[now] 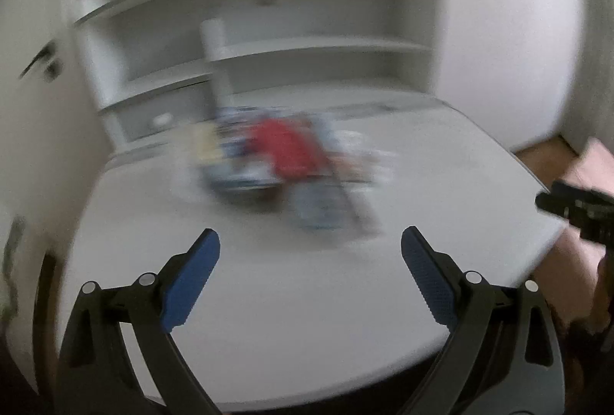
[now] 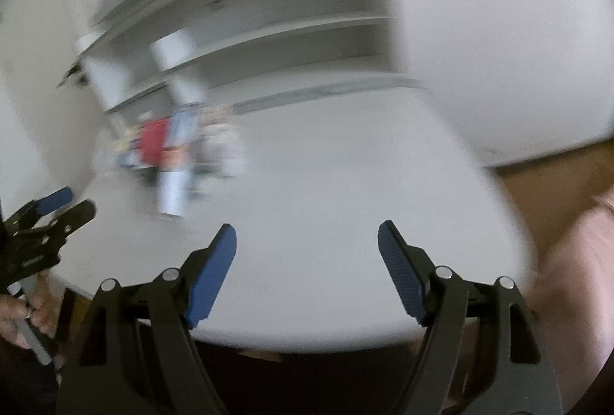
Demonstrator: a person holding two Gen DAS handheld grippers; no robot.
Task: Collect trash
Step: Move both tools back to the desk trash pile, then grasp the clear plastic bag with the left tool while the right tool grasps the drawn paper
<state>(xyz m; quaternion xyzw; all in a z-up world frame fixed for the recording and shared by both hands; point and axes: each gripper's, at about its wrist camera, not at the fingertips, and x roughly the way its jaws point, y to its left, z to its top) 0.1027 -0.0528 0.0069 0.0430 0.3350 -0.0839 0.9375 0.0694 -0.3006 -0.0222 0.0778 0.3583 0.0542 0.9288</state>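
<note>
Nearest the lens in the left wrist view, the left gripper (image 1: 310, 242) is being held above the near edge of a white table (image 1: 441, 161), its jaws spread wide with only bare tabletop showing between the blue pads (image 1: 192, 280); nothing is being grasped. In the right wrist view the right gripper (image 2: 307, 236) is likewise being held over the near rim of the table (image 2: 345, 184), its jaws parted and empty, its blue pads (image 2: 209, 276) clear of any object.

The trash pile (image 1: 284, 165) is being seen on the far half of the table, well apart from both grippers and in front of white shelving (image 1: 307, 42). Both views are being smeared by motion blur, so single items cannot be named with certainty. A red patch (image 1: 288, 150) is being seen at the middle of the pile, with blue-and-white packaging to its left and a pale yellowish piece at the far left edge. A pale blue, elongated item (image 1: 326, 204) is lying at the near side of the pile; its long axis is running roughly toward the camera, slightly toward the right. In the right wrist view the same pile (image 2: 172, 154) is appearing at left of centre, the pale elongated item (image 2: 174, 184) appearing nearly upright in the frame. Whether it is lying flat or standing cannot be told.

The right gripper is being glimpsed at the right edge of the left view (image 1: 575, 207), and the left gripper at the left edge of the right view (image 2: 57, 207), with a hand (image 2: 23, 315) on its grip.
</note>
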